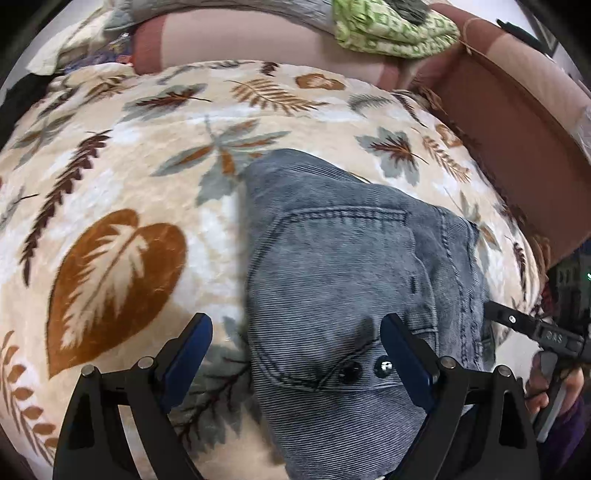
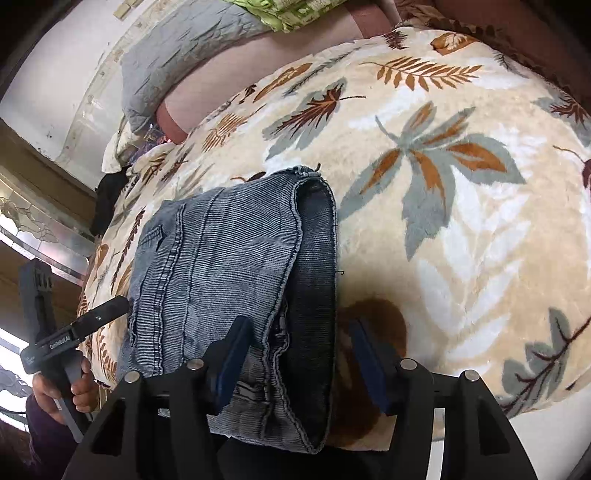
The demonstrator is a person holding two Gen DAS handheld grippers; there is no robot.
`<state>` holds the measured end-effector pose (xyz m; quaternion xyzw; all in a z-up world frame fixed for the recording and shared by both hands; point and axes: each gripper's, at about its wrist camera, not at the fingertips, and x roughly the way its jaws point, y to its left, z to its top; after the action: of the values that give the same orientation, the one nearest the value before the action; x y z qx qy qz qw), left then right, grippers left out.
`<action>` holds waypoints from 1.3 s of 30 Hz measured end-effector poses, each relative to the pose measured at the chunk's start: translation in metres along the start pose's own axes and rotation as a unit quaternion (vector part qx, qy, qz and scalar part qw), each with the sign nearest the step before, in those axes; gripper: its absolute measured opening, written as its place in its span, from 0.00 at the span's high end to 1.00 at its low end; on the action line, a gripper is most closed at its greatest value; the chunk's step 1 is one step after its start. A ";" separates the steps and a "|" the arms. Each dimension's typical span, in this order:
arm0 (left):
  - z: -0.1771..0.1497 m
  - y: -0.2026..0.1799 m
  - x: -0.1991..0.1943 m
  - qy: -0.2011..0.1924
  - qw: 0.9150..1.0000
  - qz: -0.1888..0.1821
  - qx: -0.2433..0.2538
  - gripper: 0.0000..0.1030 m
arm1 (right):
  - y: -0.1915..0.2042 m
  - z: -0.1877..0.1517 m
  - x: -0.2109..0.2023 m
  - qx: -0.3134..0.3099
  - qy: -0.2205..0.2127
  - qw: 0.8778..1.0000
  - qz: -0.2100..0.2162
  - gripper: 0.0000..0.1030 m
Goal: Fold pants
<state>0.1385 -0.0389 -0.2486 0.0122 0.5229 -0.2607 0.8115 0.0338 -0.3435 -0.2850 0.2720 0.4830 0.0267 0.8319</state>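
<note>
The grey-blue corduroy pants (image 1: 343,266) lie folded into a compact stack on a cream blanket with a leaf print (image 1: 122,177). A back pocket and two buttons face up. My left gripper (image 1: 295,332) is open above the stack's near left edge and holds nothing. In the right wrist view the pants (image 2: 229,273) show stacked layers with a hem on top. My right gripper (image 2: 301,339) is open above the stack's near right edge and holds nothing. The right gripper also shows in the left wrist view (image 1: 532,328), and the left gripper in the right wrist view (image 2: 92,317).
A pink-brown sofa back (image 1: 258,40) runs behind the blanket, with a green patterned cloth (image 1: 391,29) and a grey quilted cloth (image 2: 192,44) on it. A brown armrest (image 1: 517,140) stands at the right. A dark item (image 2: 110,199) lies at the blanket's far left edge.
</note>
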 end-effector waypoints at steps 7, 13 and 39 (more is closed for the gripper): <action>-0.001 -0.011 0.010 0.009 0.999 0.007 0.040 0.10 | -0.005 0.005 0.006 0.006 -0.001 1.000 0.024 0.37; -0.005 -0.027 0.009 -0.010 0.995 0.063 0.078 0.10 | -0.002 0.008 0.010 0.006 -0.002 0.999 0.043 0.30; 0.001 -0.024 0.025 -0.013 0.996 0.055 0.066 0.09 | 0.039 0.013 0.042 -0.069 0.021 0.993 0.098 0.27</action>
<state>0.1370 -0.0700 -0.2631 0.0906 0.4923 -0.2497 0.8289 0.0752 -0.3030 -0.2949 0.2592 0.4681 0.1474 0.8319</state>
